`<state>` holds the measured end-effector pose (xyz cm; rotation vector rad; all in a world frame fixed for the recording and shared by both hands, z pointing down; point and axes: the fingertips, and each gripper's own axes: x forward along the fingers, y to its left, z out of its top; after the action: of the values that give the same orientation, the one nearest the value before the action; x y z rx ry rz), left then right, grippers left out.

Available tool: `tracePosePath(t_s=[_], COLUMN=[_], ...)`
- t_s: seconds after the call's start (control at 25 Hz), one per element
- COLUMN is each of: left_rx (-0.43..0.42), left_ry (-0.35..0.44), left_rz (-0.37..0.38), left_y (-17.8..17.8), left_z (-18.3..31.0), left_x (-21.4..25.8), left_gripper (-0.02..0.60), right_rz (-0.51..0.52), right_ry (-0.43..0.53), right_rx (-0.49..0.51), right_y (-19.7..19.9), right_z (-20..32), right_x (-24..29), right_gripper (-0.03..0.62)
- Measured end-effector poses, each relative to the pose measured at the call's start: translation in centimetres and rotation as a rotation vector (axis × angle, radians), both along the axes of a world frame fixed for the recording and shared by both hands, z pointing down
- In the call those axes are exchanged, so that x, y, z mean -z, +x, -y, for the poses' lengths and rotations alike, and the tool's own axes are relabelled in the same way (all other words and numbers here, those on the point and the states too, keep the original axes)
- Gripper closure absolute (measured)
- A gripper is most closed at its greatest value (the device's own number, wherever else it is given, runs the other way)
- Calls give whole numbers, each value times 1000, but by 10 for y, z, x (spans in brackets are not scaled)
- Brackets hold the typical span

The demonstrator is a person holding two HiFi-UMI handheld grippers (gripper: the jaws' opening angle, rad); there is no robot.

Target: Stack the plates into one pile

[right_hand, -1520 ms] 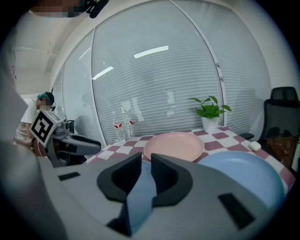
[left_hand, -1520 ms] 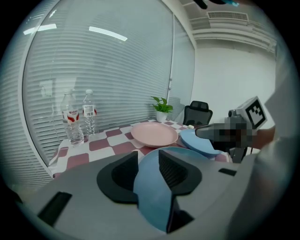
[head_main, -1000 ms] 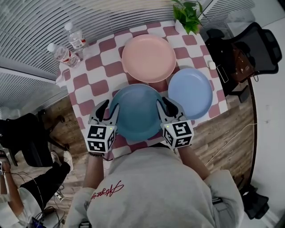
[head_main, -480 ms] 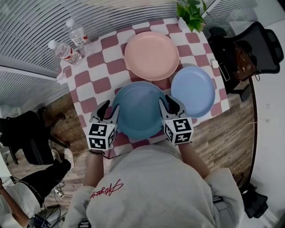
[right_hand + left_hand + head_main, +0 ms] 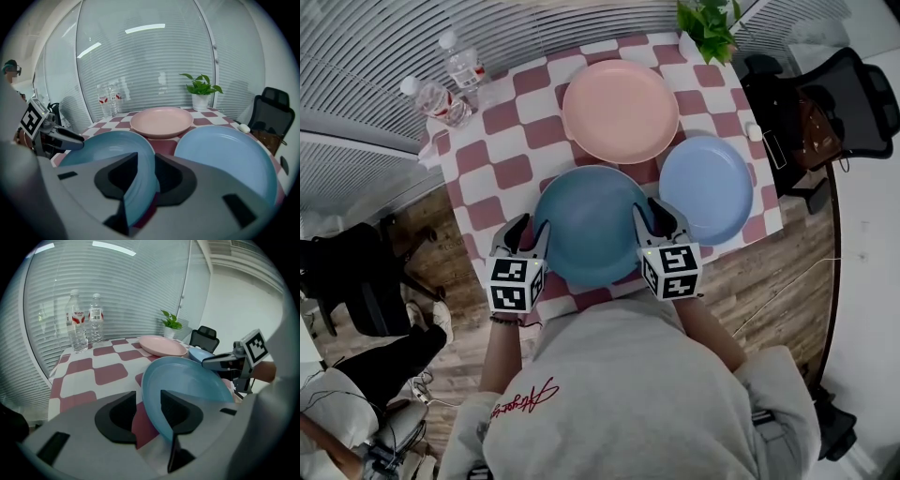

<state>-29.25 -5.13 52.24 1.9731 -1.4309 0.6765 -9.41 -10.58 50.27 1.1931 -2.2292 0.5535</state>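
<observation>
A wooden table (image 5: 773, 267) with a curved edge stands closest, mostly covered by a red-and-white checked cloth (image 5: 502, 141). On the near part of the cloth lies a teal plate (image 5: 591, 225), round, matte and shallow with a raised rim.

The left gripper (image 5: 532, 232) straddles its left rim. Its jaws are apart and a strip of cloth shows between the outer jaw and the plate, so nothing is clamped. The right gripper (image 5: 661, 217) straddles the opposite rim. Its jaws have just been opening, and the rim sits loosely between them.

Just right of the teal plate and slightly farther lies a smaller light-blue plate (image 5: 705, 187). Beyond both lies a pink plate (image 5: 621, 111), close to the other two. All three lie flat and unstacked.

At the far left corner of the cloth stand two clear water bottles (image 5: 445, 101), and at the far right corner a small potted plant (image 5: 710, 23). White slatted blinds (image 5: 412, 37) run behind the table, and a black office chair (image 5: 853, 98) stands at the right.
</observation>
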Motion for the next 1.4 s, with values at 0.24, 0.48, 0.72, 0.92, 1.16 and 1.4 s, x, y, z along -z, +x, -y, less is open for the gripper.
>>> tracePosePath(t_s=[0.24,0.48,0.72,0.92,1.16,1.4], left_rx=[5,-7,48,74,84,80], left_ry=[-30,-74,-130,-138,-151,-140], left_rz=[2,19,20,12,16,10], left_y=[3,5,5,4,1,0], left_z=[-6,-9,-13,-14,-16,-16], left_x=[-7,-18,-28,-28,-25,-19], left_gripper=[419,419,462,471,479,489], right_rz=[-9,-80,-141,-144,-121,-113], right_ry=[-45,-42,-65,-67,-67,-38], right_rx=[-37,-17,-54,-57,-52,-71], right_y=[10,8,15,18,17,17], right_z=[-5,-8,-5,-4,-6,-8], right_x=[-7,-13,-18,-17,-16,-8], right_gripper=[479,477,502,568,568,569])
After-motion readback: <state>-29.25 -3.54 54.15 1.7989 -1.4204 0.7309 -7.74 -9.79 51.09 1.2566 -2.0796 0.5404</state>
